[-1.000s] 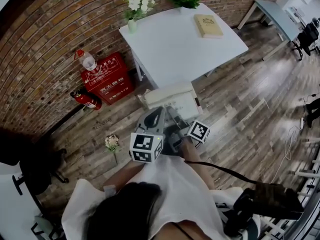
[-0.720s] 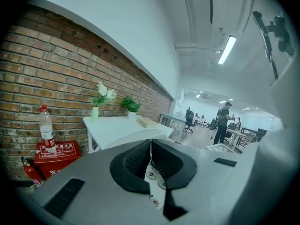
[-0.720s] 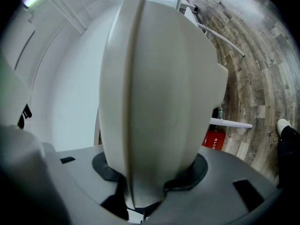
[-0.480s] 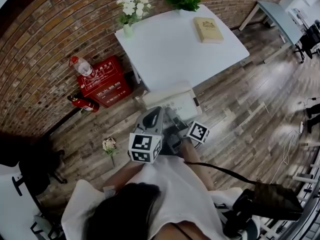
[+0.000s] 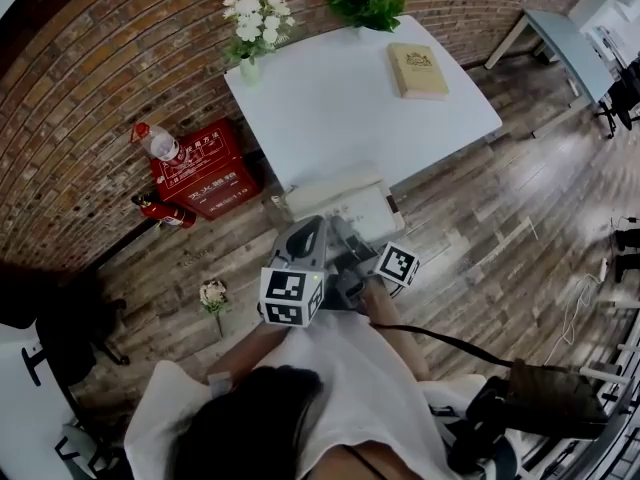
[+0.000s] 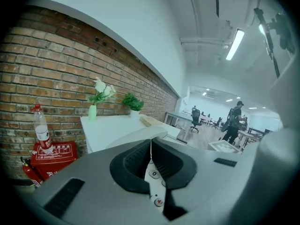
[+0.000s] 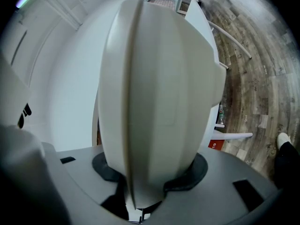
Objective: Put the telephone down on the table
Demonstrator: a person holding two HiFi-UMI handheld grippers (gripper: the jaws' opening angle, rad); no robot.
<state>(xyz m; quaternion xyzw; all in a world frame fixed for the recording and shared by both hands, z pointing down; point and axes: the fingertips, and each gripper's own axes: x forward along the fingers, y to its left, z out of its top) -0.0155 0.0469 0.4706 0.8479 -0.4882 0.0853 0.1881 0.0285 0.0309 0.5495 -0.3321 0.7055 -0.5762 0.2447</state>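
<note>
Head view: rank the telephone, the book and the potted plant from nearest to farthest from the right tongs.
1. telephone: gripped in the right tongs, by the near edge of the table.
2. book: lying on the table's right part.
3. potted plant: at the table's far edge, against the brick wall.

You wear a white short-sleeved top [image 5: 350,368]. Your left gripper [image 5: 306,226] and right gripper [image 5: 345,230] are grey with black jaw pads, each carrying a cube [image 5: 291,296] of black-and-white square markers. A thin black cord [image 5: 440,340] trails right.
</note>
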